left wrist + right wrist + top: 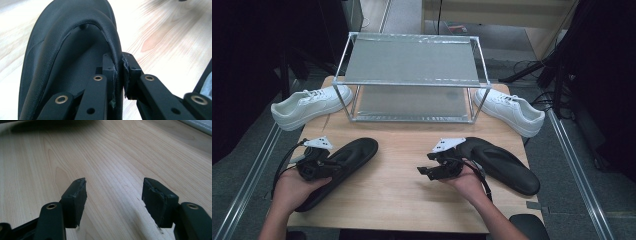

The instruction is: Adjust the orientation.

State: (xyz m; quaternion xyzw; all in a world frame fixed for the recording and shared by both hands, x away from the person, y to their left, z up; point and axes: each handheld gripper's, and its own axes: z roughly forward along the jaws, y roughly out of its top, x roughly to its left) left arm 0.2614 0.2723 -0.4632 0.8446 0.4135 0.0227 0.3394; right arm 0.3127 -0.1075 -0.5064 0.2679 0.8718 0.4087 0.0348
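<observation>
Black flip-flop strap is what the left gripper has pinched: in the left gripper view its two pads press from either side on the thin, curved band, clenched tight on it close to where the band runs down to the sole. The strap is smooth, matte and faintly grained, arching up over a dark footbed with a rounded toe end. In the high view this sandal lies at the front left of the wooden table, its length slanting from the near left edge toward the middle, with the left gripper and the hand that holds it over its heel half.

Right gripper has its jaws spread wide with nothing between them, only bare pale wood beneath; in the high view it rests near the table's middle, just beside the second black flip-flop at the front right.

Farther back stands a metal-framed shelf rack, with one white sneaker at its left end and another white sneaker at its right.
</observation>
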